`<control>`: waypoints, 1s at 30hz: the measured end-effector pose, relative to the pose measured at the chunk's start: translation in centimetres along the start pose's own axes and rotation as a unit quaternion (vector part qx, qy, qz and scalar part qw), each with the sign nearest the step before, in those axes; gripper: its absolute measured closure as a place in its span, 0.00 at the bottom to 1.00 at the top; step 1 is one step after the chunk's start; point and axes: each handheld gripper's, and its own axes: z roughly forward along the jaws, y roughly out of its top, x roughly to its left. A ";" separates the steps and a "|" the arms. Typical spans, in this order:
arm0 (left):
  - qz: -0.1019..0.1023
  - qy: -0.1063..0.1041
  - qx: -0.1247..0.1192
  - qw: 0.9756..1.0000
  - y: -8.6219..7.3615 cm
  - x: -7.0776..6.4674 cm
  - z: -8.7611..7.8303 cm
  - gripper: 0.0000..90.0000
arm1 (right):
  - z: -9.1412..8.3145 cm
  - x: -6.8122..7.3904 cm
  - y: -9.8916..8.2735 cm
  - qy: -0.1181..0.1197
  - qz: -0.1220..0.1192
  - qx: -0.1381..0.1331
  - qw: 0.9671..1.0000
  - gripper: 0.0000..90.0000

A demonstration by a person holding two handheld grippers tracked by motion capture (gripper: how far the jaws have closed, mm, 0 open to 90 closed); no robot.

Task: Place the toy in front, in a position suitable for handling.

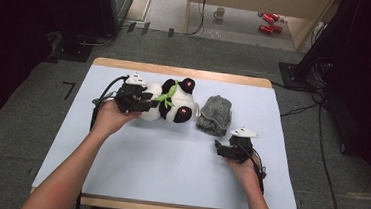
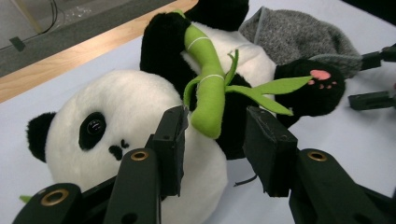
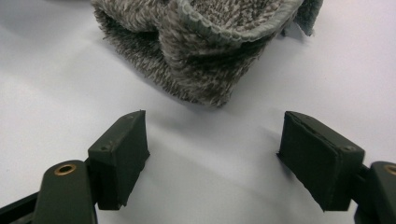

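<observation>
A plush panda (image 1: 173,103) (image 2: 126,107) lies on its back on the pale table cover, with a green felt bamboo stalk (image 2: 205,79) across its chest. My left gripper (image 1: 148,100) (image 2: 215,121) comes in from its head side. The jaws stand on either side of its chest and the stalk's end, pressing into the fur. Just right of the panda lies a grey knitted hat (image 1: 214,114) (image 2: 299,32) (image 3: 210,42). My right gripper (image 1: 220,147) (image 3: 212,126) rests on the table a little in front of the hat. It is open, with bare cover between its jaws.
The table's pale cover (image 1: 158,167) has free room in front of the panda and at the left. A wooden edge (image 1: 176,71) runs along the far side. On the floor beyond stand a mug (image 1: 219,13) and red items (image 1: 269,21). Dark stands flank the table.
</observation>
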 end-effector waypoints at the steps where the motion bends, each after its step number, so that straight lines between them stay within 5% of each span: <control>1: 0.000 0.000 0.000 1.000 0.0 0.0 0.0 0.65 | 0.0 0.0 0.0 0.000 0.000 0.000 1.000 0.26; 10: 0.020 0.021 0.001 1.000 -0.1 -0.6 1.8 0.74 | 0.0 0.0 0.0 0.000 0.000 0.000 1.000 0.26; 16: 0.004 0.020 -0.006 1.000 -0.3 -0.2 1.9 0.85 | 0.0 0.0 0.0 0.000 0.000 0.001 1.000 0.26; 30: 0.028 0.041 -0.013 0.999 0.4 -2.3 0.1 0.91 | 0.0 0.0 0.0 0.000 0.001 0.001 1.000 0.26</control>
